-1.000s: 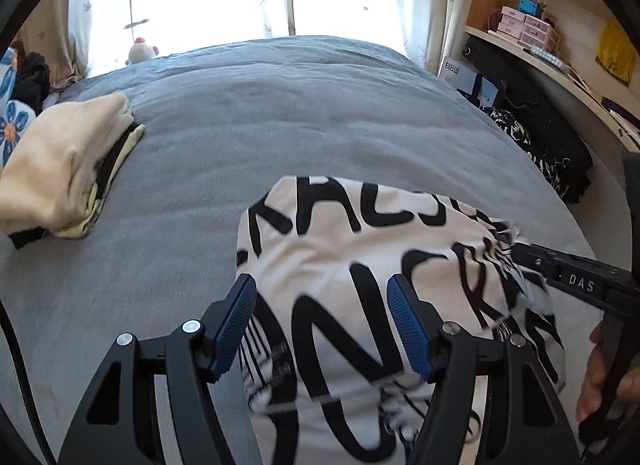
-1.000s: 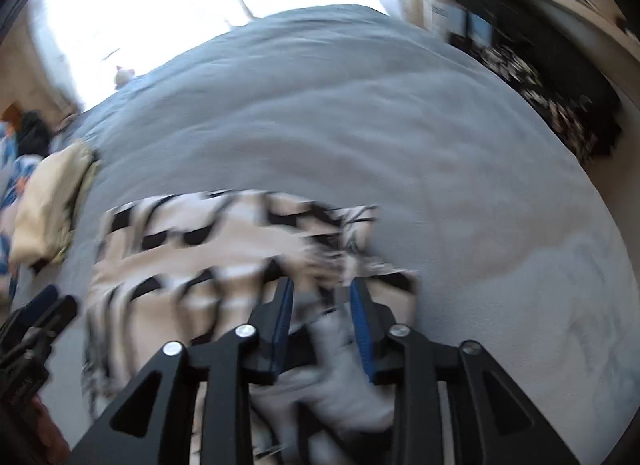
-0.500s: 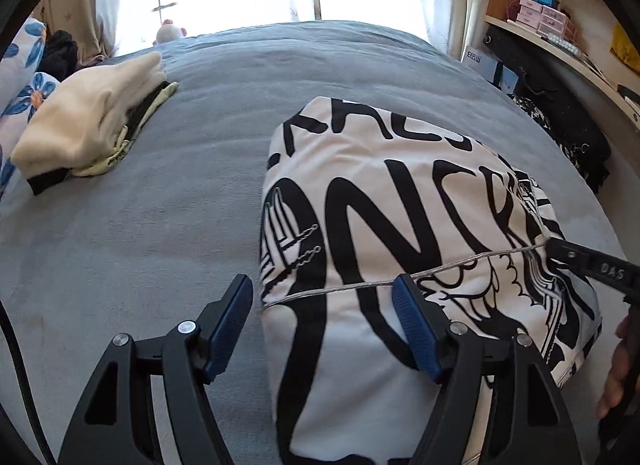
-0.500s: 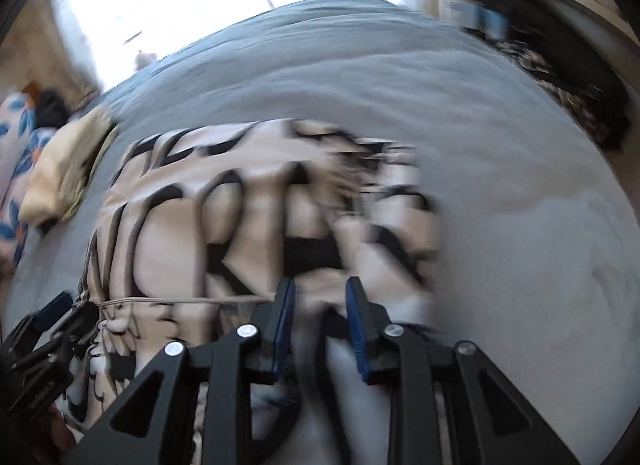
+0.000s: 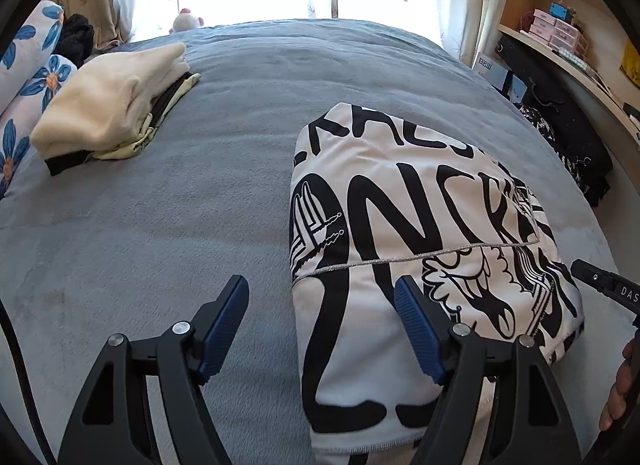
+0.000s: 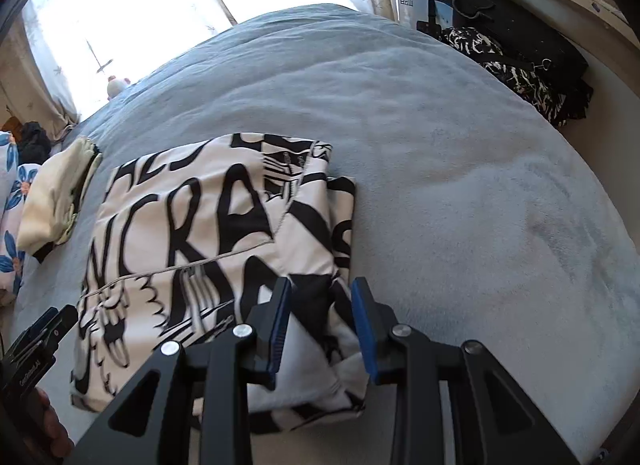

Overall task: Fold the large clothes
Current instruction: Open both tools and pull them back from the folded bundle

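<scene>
The white garment with bold black lettering (image 5: pixel 404 249) lies folded into a compact block on the grey bed cover (image 5: pixel 192 225), toward the near right side of the bed. A thin grey seam line crosses its top face.

The left gripper (image 5: pixel 320 317) hovers over the near left edge of the garment. Its jaws have just been opening and stand wide. One blue pad is above bare cover, the other above the fabric; neither presses on the cloth.

The right gripper (image 6: pixel 322 317) is at the garment's near right corner. Its jaws are set narrow and have just opened slightly. Fabric shows in the gap between the pads (image 6: pixel 278 329), but whether the pads press on it cannot be told.

A folded cream-coloured pile (image 5: pixel 112 105) rests well apart at the far left of the bed, beside blue-flowered pillows (image 5: pixel 24 77).
</scene>
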The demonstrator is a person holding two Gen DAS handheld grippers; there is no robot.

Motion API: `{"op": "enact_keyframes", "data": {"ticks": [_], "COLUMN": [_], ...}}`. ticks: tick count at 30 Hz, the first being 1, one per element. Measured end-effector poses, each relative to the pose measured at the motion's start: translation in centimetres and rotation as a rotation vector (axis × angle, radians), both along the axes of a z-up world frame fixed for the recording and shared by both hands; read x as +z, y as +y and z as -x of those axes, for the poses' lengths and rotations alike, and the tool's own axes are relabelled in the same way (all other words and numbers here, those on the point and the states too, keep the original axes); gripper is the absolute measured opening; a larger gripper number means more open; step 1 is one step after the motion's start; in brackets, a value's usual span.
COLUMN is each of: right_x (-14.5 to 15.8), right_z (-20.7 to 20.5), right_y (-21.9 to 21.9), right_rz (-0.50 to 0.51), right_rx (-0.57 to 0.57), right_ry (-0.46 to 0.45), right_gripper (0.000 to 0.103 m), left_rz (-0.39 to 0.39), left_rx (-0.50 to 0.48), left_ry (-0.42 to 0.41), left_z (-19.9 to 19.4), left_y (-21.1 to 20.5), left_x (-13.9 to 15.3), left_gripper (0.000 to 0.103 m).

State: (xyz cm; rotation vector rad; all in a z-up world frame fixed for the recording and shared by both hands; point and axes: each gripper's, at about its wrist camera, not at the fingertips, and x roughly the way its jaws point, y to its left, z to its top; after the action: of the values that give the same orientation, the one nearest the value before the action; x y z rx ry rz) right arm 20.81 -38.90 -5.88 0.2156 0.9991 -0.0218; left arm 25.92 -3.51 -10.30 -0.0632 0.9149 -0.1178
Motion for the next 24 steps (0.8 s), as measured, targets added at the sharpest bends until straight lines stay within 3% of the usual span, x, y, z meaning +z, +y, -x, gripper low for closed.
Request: {"op": "enact_keyframes", "data": {"ticks": [10, 21, 24], "right_x": [2.3, 4.4, 5.0], "right_z": [3.6, 7.9, 8.9], "right_y": [1.5, 3.6, 3.9], "right_rz": [-0.032, 0.013, 0.025], "right_rx": [0.052, 0.12, 0.132], "right_ry": [0.005, -0.008, -0.015], "right_gripper": [0.031, 0.033, 0.038], "left_rz": [-0.01, 0.001, 0.003], "left_rx": [-0.016, -0.021, -0.027], "left_ry": [-0.019, -0.047, -0.053], "left_z": [3.9, 8.3, 9.3], "left_y": [1.2, 2.3, 2.4], "left_x": [3.1, 5.6, 5.9], "left_gripper": [0.079, 0.08, 0.08]}}
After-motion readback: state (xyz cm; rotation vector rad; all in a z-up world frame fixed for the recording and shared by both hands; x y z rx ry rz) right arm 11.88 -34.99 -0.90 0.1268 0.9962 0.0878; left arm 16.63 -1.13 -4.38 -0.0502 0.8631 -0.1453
